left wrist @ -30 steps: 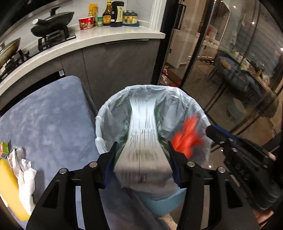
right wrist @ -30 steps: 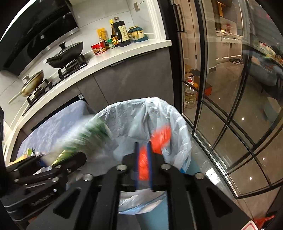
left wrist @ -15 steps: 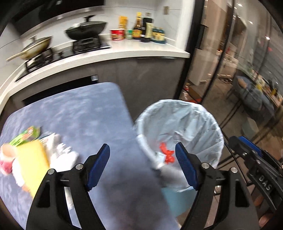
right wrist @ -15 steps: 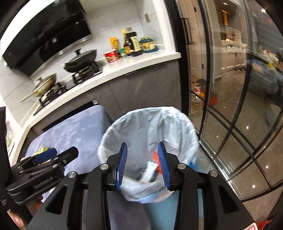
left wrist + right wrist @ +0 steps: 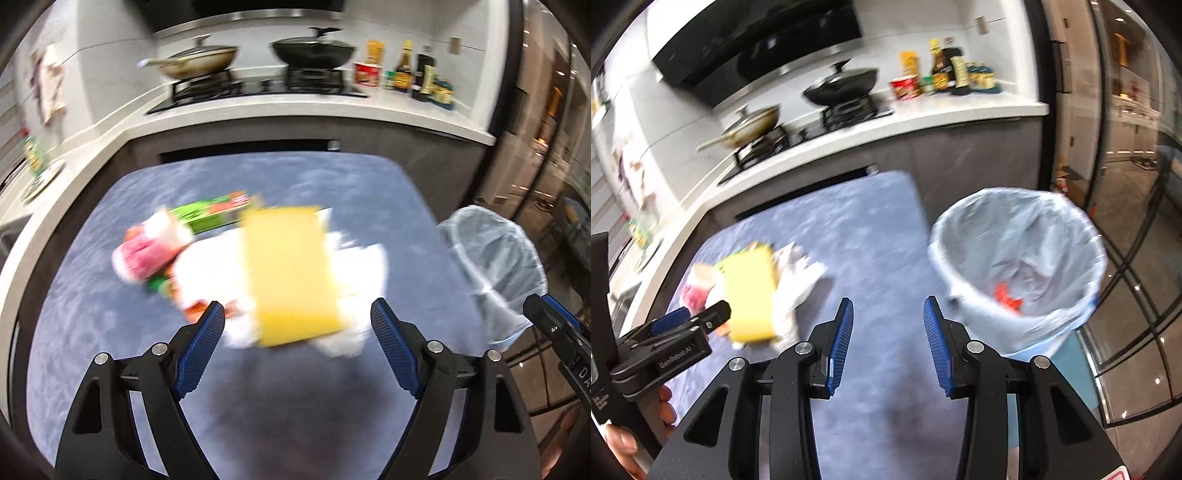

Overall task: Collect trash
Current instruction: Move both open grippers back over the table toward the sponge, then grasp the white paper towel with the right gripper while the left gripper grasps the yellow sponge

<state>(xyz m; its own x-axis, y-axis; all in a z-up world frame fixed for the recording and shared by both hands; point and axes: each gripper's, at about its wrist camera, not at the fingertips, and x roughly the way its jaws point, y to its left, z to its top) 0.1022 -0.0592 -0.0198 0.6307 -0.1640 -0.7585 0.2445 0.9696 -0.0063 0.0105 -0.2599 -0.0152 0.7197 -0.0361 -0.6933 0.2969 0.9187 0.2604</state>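
Kitchen, blue tabletop [image 5: 92, 314]: a trash pile [image 5: 258, 266], topped by a yellow sponge [image 5: 291, 273], is lying straight ahead of the empty left tongs [image 5: 297, 343], whose jaws are opening; its long axis is running away from them. The right tongs [image 5: 888, 343], half open and empty, are being held farther off, near the bin [image 5: 1015, 266].

trash pile [image 5: 258, 266] on table [image 5: 332, 181] | bin [image 5: 1015, 266] right of table | stove [image 5: 258, 86] behind

Bare blue worktop [image 5: 871, 229] lies open ahead of the right tool [image 5: 888, 325]. The trash pile [image 5: 280, 273] blocks the way just ahead of the left tool [image 5: 297, 325]; the lined bin [image 5: 1015, 258] stands to the right.
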